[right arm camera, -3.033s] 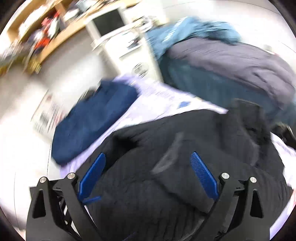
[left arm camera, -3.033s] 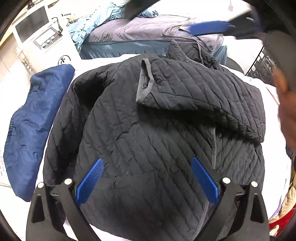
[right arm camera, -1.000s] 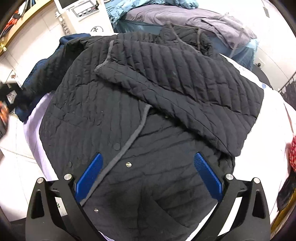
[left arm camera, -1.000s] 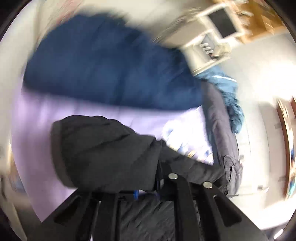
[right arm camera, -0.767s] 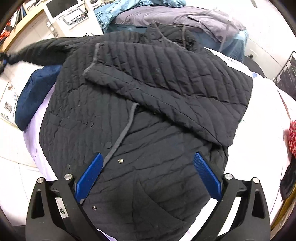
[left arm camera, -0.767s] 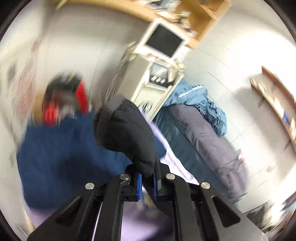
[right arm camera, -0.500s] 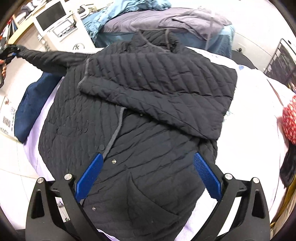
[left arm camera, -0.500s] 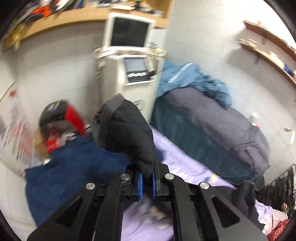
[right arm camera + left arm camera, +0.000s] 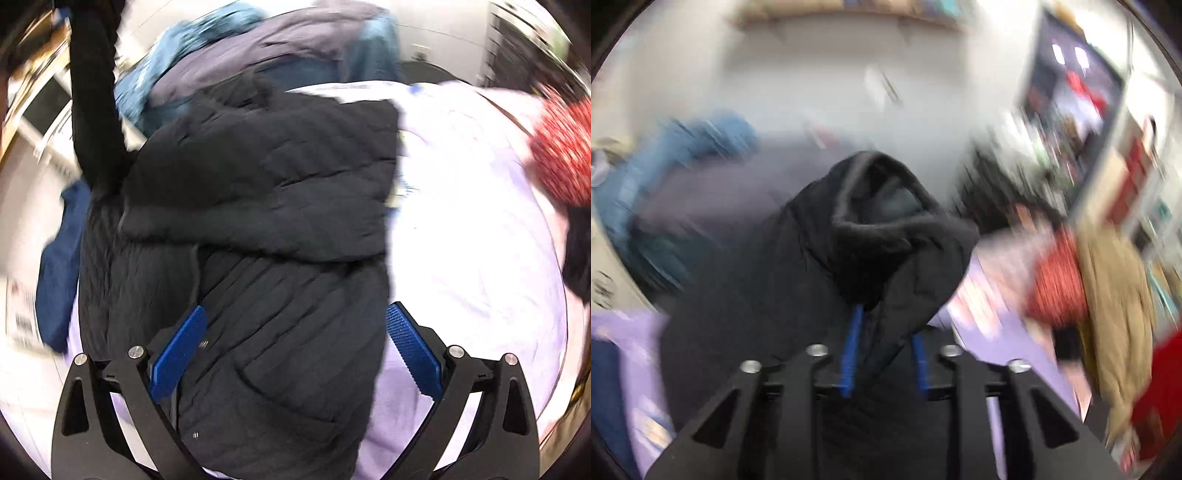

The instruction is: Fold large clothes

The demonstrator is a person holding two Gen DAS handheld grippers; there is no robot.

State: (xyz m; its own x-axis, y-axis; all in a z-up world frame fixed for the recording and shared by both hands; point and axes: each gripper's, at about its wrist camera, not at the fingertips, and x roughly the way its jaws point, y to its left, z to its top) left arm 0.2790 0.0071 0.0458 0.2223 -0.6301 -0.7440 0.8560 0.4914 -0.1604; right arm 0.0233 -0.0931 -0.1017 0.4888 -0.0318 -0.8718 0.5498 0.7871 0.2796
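Left wrist view close behind the black jacket point(image 9: 820, 266), facing level over it, right wrist view above the jacket point(image 9: 258, 206), looking steeply down, both sharing it

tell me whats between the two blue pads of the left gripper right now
The black jacket's sleeve, cuff end up, sits between the left gripper's pads, whose jaws have just been opening. The left wrist view shows it.

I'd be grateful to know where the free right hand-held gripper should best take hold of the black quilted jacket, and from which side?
Probably the jacket's straight right edge, where it meets the bare lilac sheet. Coming in from that clear side, the open right hand-held gripper can likely pinch the thin edge rather than the bulky folded sleeve.
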